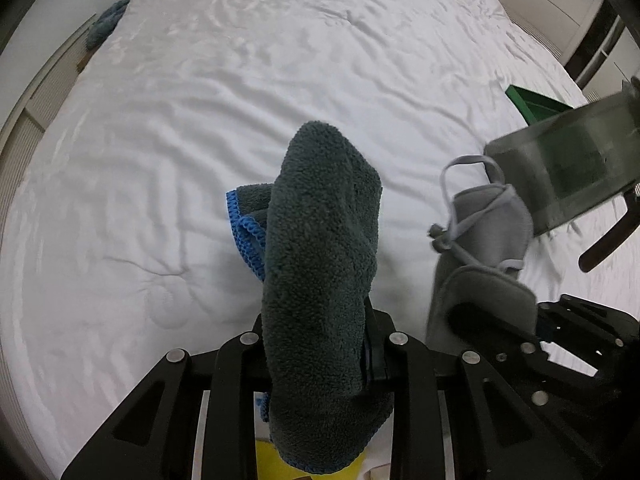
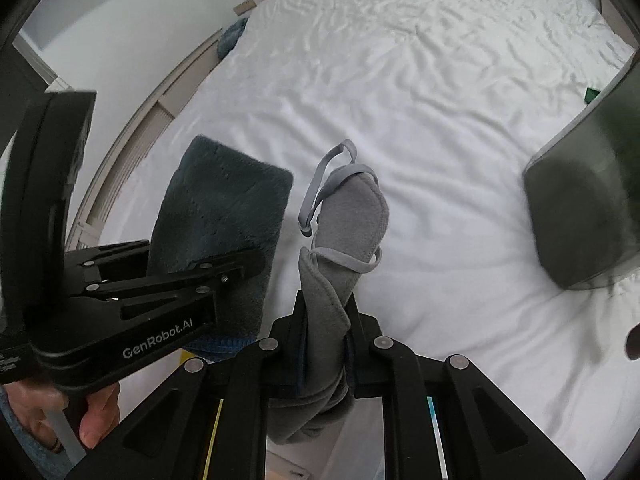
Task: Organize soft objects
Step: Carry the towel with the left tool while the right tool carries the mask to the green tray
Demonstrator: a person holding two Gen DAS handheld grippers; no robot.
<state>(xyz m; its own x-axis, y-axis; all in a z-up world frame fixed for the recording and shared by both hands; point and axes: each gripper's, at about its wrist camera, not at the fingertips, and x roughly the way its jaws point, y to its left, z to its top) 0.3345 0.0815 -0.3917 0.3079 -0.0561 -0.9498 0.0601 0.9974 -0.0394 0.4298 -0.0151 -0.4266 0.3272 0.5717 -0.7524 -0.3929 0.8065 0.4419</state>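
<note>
A dark grey fluffy towel (image 1: 320, 260) with blue edging hangs over the white bed (image 1: 240, 100), pinched in my left gripper (image 1: 316, 328), which is shut on it. My right gripper (image 2: 326, 312) is shut on a light grey padded mask (image 2: 352, 216) with thin straps, its body sticking up past the fingers. In the right wrist view the left gripper (image 2: 240, 268) and the towel (image 2: 224, 208) are to the left, with a hand (image 2: 92, 420) on the handle. The left wrist view shows the mask (image 1: 492, 216) and the right gripper (image 1: 480, 312) at the right.
A blurred grey-green translucent bin (image 2: 588, 208) stands at the right on the bed, also seen as the bin (image 1: 568, 160) in the left wrist view. A green box (image 1: 532, 104) lies behind it. A blue cloth (image 1: 106, 22) sits at the bed's far left edge.
</note>
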